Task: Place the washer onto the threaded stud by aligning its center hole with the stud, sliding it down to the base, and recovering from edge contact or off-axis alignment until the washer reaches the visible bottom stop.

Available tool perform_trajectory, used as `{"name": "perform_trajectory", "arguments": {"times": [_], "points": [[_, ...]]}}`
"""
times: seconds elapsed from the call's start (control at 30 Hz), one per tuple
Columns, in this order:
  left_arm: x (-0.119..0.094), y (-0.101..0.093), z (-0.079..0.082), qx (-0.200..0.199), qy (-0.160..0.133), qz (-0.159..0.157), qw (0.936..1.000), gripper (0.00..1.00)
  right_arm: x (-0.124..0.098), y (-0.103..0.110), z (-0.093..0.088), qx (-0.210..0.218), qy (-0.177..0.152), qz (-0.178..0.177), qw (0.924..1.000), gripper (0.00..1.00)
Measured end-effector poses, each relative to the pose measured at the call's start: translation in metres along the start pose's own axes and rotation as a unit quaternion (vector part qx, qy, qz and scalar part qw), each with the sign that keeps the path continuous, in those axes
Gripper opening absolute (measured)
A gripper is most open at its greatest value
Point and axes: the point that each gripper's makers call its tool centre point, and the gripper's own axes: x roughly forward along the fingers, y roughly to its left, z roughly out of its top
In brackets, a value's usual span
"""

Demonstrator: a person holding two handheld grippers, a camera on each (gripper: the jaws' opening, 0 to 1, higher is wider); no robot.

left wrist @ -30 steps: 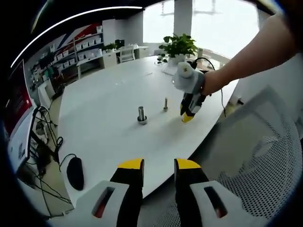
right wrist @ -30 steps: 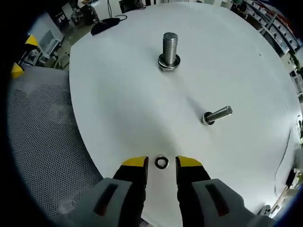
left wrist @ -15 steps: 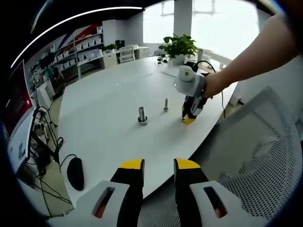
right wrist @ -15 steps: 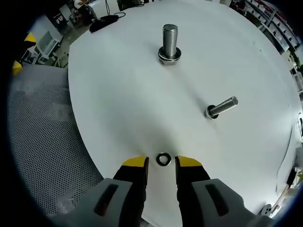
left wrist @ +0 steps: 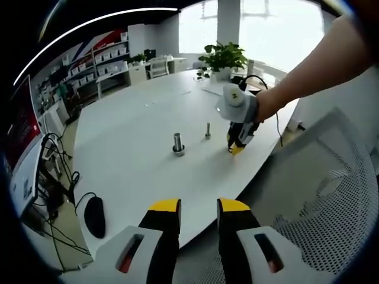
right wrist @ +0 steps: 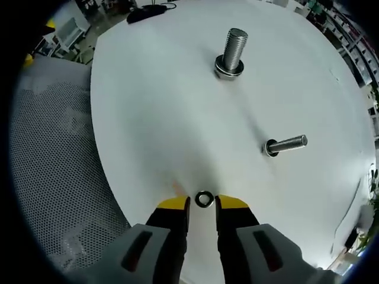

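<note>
White oval table [left wrist: 118,148] edged by a black mouse [left wrist: 93,216] with tangled cables [left wrist: 56,171], a mesh chair [left wrist: 331,195], a potted plant [left wrist: 222,59] at the far end, shelving [left wrist: 98,62] beyond.

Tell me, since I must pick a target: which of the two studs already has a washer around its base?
The thicker stud, farther from the right gripper, has a washer ringing its base. The thinner stud is bare.

Bright daylight from blown-out windows [left wrist: 278,23]; soft shadows, fisheye-bent edges, sharp focus
</note>
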Motion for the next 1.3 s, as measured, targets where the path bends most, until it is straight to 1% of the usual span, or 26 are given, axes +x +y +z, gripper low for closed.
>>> {"name": "perform_trajectory", "arguments": {"times": [0.07,0.13,0.17,0.27,0.4,0.47,0.6,0.67,0.77,0.83,0.9,1.03,1.17,1.3], "points": [[0.0006,0.0007,0.0000,-0.001,-0.001,0.000,1.0000,0.22,0.0002,-0.0008,-0.0042,-0.005,-0.005,0.000,1.0000,0.17],[0.0007,0.0003,-0.0002,-0.001,0.001,-0.001,1.0000,0.22,0.0020,-0.0031,-0.0038,-0.006,-0.006,0.001,1.0000,0.16],[0.0005,-0.0003,-0.0001,-0.001,0.002,-0.002,1.0000,0.22,0.0011,-0.0024,-0.0001,-0.008,-0.005,0.000,1.0000,0.15],[0.0018,-0.0001,-0.0011,0.000,0.003,-0.001,1.0000,0.22,0.0020,-0.0037,-0.0010,-0.017,0.005,0.004,0.9998,0.15],[0.0029,0.0007,-0.0010,-0.002,0.003,-0.001,1.0000,0.21,0.0024,-0.0045,-0.0047,-0.017,0.011,0.006,0.9998,0.15],[0.0023,0.0003,-0.0010,-0.001,0.004,-0.001,1.0000,0.21,0.0027,-0.0046,-0.0022,-0.019,0.013,0.007,0.9997,0.15],[0.0030,0.0016,-0.0011,-0.002,0.003,0.001,1.0000,0.21,0.0038,-0.0053,-0.0041,-0.021,0.012,0.006,0.9997,0.15],[0.0028,0.0012,-0.0009,-0.002,0.003,0.001,1.0000,0.21,0.0023,-0.0019,-0.0048,-0.022,0.010,0.004,0.9997,0.16],[0.0028,0.0008,-0.0009,-0.001,0.002,0.000,1.0000,0.21,0.0012,-0.0036,-0.0044,-0.040,0.008,0.001,0.9992,0.16],[0.0026,0.0007,-0.0009,0.000,0.002,0.000,1.0000,0.21,0.0006,-0.0028,-0.0054,-0.062,0.002,0.010,0.9980,0.17],[0.0025,0.0007,-0.0010,0.000,0.001,0.001,1.0000,0.21,-0.0003,-0.0010,-0.0068,-0.068,-0.002,0.018,0.9975,0.18],[0.0023,-0.0001,-0.0001,-0.001,0.000,0.000,1.0000,0.21,-0.0008,-0.0005,-0.0061,-0.067,-0.010,0.021,0.9975,0.18],[0.0019,-0.0001,0.0015,-0.001,-0.004,0.000,1.0000,0.21,-0.0026,0.0013,-0.0043,-0.077,-0.008,0.021,0.9968,0.17],[0.0008,-0.0008,0.0013,-0.001,-0.003,0.001,1.0000,0.21,-0.0020,0.0007,-0.0062,-0.069,-0.004,0.021,0.9974,0.15]]}}
